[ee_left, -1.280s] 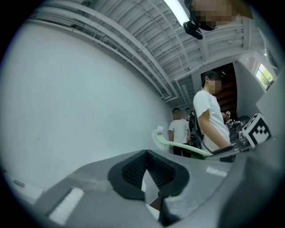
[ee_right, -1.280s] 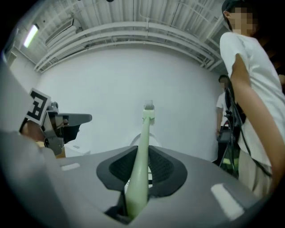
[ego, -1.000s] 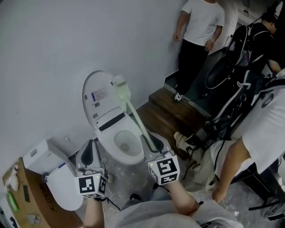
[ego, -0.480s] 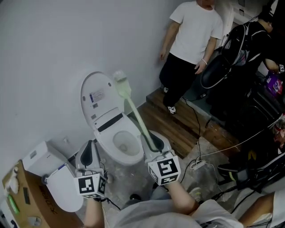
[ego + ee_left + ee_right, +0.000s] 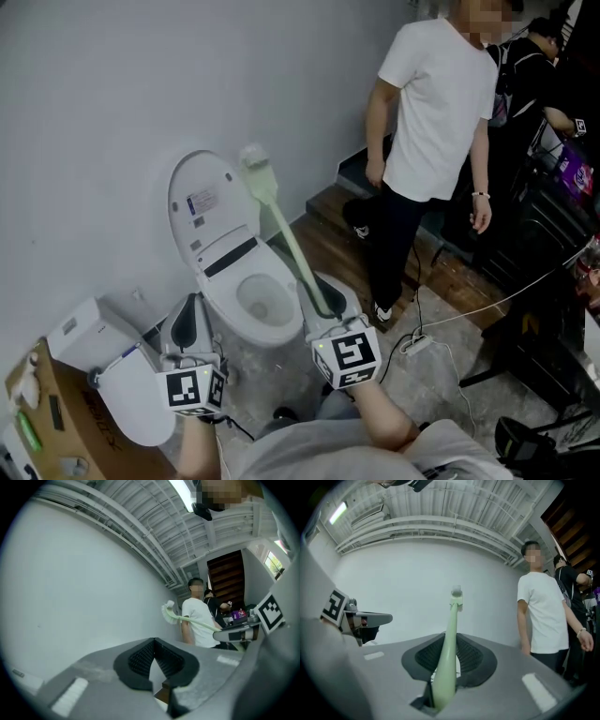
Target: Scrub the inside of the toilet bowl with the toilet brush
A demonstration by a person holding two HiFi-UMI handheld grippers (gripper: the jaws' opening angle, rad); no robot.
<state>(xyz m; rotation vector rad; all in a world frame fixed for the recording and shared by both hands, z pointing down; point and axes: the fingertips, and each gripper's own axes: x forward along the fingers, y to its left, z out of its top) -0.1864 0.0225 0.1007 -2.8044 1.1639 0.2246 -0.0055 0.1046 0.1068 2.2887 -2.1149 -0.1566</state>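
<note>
Right gripper (image 5: 447,662) clamped on brush (image 5: 279,230) handle; head high above bowl (image 5: 228,317), likely poised for plunge. Left gripper (image 5: 153,645) closed, empty, held clear.

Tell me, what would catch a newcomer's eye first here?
The pale green toilet brush, raised with its head above the open toilet by the wall, its handle clamped in the right tongs. At right a bystander in a white T-shirt stands close; the left tongs are shut and empty.

Grey left tongs (image 5: 190,307), right tongs (image 5: 317,295), black pads (image 5: 140,657), marker cubes (image 5: 345,354).
</note>
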